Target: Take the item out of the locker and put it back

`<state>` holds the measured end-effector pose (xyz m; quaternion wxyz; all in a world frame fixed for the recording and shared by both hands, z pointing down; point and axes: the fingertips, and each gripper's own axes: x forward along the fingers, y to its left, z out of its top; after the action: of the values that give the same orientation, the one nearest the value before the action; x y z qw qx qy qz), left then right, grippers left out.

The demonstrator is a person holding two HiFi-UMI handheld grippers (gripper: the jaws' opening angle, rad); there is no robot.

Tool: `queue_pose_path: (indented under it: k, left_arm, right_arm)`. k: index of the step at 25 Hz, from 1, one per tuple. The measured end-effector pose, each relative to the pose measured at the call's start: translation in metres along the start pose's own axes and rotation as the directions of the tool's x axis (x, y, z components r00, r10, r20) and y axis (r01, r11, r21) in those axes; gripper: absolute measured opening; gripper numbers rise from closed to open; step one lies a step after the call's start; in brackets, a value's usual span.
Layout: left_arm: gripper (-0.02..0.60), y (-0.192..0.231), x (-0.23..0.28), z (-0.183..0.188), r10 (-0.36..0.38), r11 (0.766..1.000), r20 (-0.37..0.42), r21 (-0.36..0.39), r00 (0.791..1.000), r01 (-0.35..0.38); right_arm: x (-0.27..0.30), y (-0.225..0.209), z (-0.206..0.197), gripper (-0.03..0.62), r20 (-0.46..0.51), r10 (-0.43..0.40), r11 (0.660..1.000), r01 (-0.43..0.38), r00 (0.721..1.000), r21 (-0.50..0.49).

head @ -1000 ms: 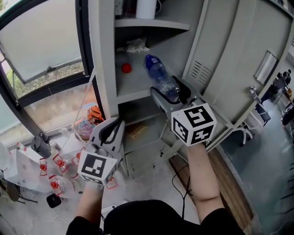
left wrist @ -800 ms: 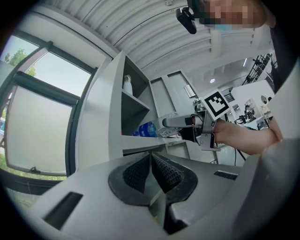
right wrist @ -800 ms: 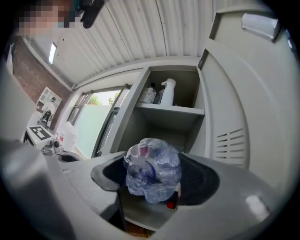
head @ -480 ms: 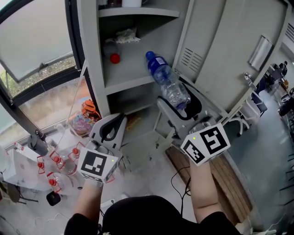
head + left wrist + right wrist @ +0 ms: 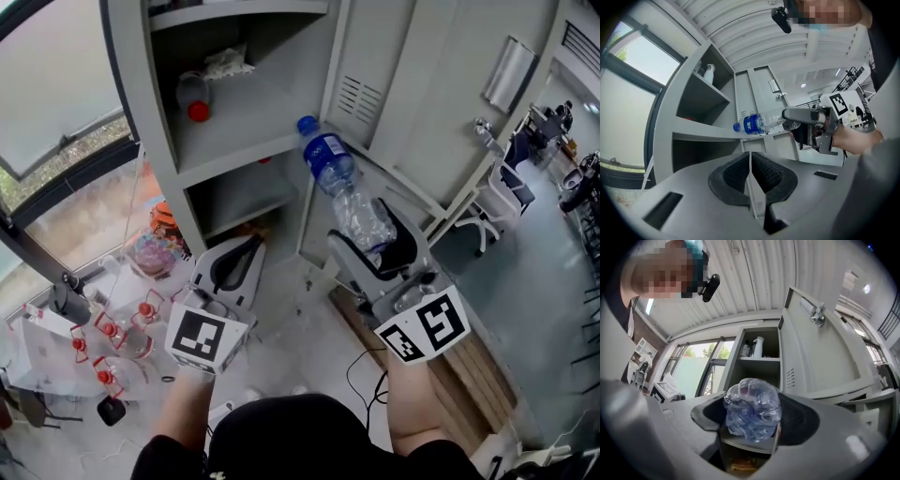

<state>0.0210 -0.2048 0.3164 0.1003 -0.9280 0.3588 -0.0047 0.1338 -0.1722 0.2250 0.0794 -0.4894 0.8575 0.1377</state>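
The water bottle (image 5: 330, 157) is out of the locker (image 5: 131, 103), hanging in the air just in front of the middle shelf (image 5: 246, 150). Its blue cap is aimed back at the opening and tilted up a bit. The right gripper (image 5: 377, 242) has its fingers clamped around the crinkled bottom end, spread fairly wide to fit it. The left gripper (image 5: 228, 267) sits lower down with its fingers pressed together, nothing in them.

My guess is the bottle's empty or close to it, so super light, but thin and squishy, and that clear plastic is slick. Holding it by the tail lets the cap end wobble. I'd grab nearer the label, where it looks rounder and firmer, and squeeze gently.
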Motion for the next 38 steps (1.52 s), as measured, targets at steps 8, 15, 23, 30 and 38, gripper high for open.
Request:
queue_pose_path:
  k: [8, 15, 23, 30, 38]
  left_arm:
    - [0.014, -0.031, 0.008, -0.011, -0.039, 0.996, -0.027, -0.078, 0.999, 0.036]
    - [0.014, -0.046, 0.005, -0.038, -0.074, 0.997, -0.056, -0.035, 0.996, 0.072]
    - [0.014, -0.059, -0.001, -0.07, -0.079, 0.994, -0.098, -0.077, 0.992, 0.071]
    - [0.014, -0.06, -0.011, -0.094, -0.086, 0.994, -0.123, -0.078, 0.989, 0.077]
    - [0.014, -0.06, -0.017, -0.103, -0.084, 0.994, -0.137, -0.087, 0.987, 0.073]
  right_arm:
    - [-0.034, 0.001, -0.034, 0.307, -0.041, -0.012, 0.999, 0.014, 0.999, 0.053]
    - [-0.045, 0.014, -0.077, 0.307, -0.104, 0.013, 0.996, -0.004, 0.994, 0.088]
    - [-0.054, 0.027, -0.132, 0.307, -0.174, 0.031, 0.989, -0.005, 0.984, 0.149]
    - [-0.058, 0.035, -0.159, 0.304, -0.211, 0.041, 0.986, -0.006, 0.977, 0.164]
    - [-0.06, 0.042, -0.178, 0.298, -0.234, 0.042, 0.982, 0.003, 0.971, 0.188]
